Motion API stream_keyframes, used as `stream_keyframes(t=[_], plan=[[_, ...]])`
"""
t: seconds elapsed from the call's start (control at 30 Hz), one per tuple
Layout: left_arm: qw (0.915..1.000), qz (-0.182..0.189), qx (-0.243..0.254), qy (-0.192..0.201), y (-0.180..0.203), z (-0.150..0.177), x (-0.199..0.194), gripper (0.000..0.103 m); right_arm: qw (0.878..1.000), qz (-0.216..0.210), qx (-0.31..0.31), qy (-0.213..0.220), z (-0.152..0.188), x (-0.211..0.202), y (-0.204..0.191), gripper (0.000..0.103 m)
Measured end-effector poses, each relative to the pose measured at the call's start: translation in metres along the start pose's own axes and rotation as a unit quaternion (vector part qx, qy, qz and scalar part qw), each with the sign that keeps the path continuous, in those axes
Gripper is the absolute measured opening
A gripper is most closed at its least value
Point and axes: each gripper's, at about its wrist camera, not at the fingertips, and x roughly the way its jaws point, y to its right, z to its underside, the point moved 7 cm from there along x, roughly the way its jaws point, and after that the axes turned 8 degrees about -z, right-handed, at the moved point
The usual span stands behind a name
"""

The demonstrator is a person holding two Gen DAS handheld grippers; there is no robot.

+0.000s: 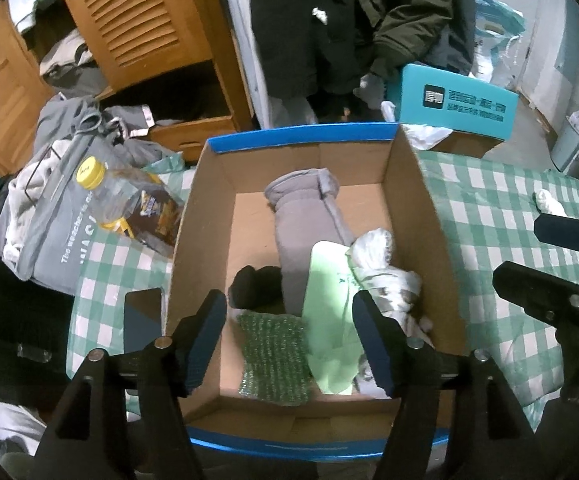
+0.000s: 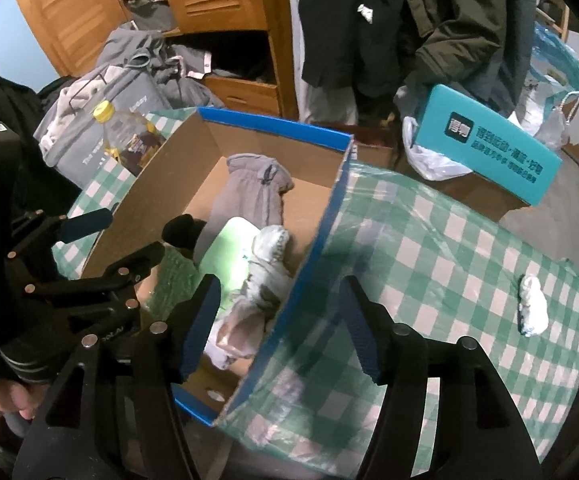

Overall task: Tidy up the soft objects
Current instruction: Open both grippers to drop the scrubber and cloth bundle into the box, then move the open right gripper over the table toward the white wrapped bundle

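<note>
Tablecloth (image 2: 449,248), green check, spread over tabletop. Cardboard box (image 1: 413,184) set mid-table, already filled: grey garment (image 1: 309,232) laid lengthwise, green bag (image 1: 325,304), white cloth bundle (image 1: 385,280) against right wall, bubble wrap (image 1: 273,356) at near wall, black sock (image 1: 255,286). One white bundle (image 2: 533,304) left near right table edge, judged next. Bottle (image 1: 129,200) and blue box (image 1: 453,104) crowded at far edge. Left gripper (image 1: 289,340) and right gripper (image 2: 277,328) both held with fingers apart, nothing clamped.
</note>
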Motion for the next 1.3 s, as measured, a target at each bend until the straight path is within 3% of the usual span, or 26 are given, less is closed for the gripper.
stream_keyframes(t=[0.63, 1.3], plan=[[0.9985, 0.021, 0.048, 0.019, 0.059, -0.012, -0.025, 0.082, 0.998, 0.039, 0.043, 0.029, 0.028, -0.042, 0.062, 0.074], [0.9952, 0.038, 0.089, 0.016, 0.126, -0.025, -0.034, 0.082, 0.992, 0.069, 0.099, 0.041, 0.065, -0.068, 0.132, 0.075]])
